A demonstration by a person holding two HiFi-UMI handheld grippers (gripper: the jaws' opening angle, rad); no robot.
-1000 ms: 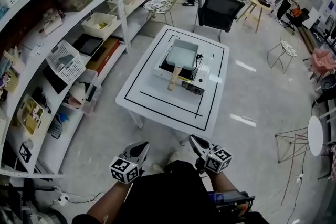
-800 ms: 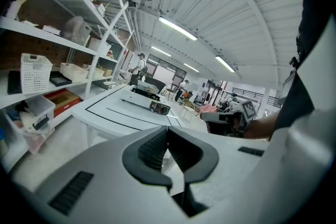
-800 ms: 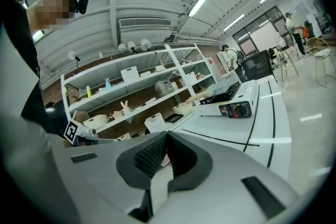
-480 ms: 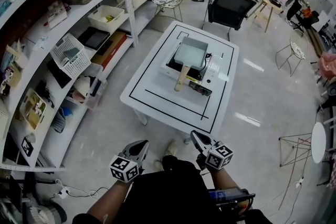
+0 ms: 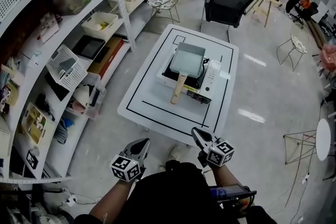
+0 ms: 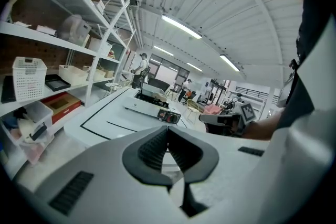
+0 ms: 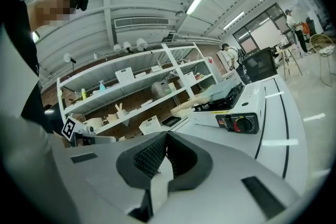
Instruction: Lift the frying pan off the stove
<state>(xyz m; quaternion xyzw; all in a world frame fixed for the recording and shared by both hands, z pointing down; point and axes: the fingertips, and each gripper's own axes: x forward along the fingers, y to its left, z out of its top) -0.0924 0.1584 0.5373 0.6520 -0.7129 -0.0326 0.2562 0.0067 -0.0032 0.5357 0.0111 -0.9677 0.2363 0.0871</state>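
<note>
A square grey frying pan (image 5: 188, 57) with a wooden handle (image 5: 178, 89) sits on a white portable stove (image 5: 205, 77) on the low white table (image 5: 152, 102). The handle points toward me. Both grippers hang in front of the table's near edge, well short of the pan. My left gripper (image 5: 142, 143) is shut and holds nothing; its own view shows the stove (image 6: 155, 108) far ahead. My right gripper (image 5: 196, 132) is also shut and empty. The right gripper view has the stove's knob side (image 7: 236, 122) and the pan (image 7: 223, 91) ahead.
Long white shelves (image 5: 63, 55) with baskets and boxes run along the left. A black office chair (image 5: 224, 6) stands beyond the table. Wire chairs (image 5: 294, 47) and a round white side table (image 5: 323, 139) are at the right. People stand at the far end.
The table and stove have drawn nearer to me in the head view, and both grippers have come along with me toward its near edge. Both stayed shut.
</note>
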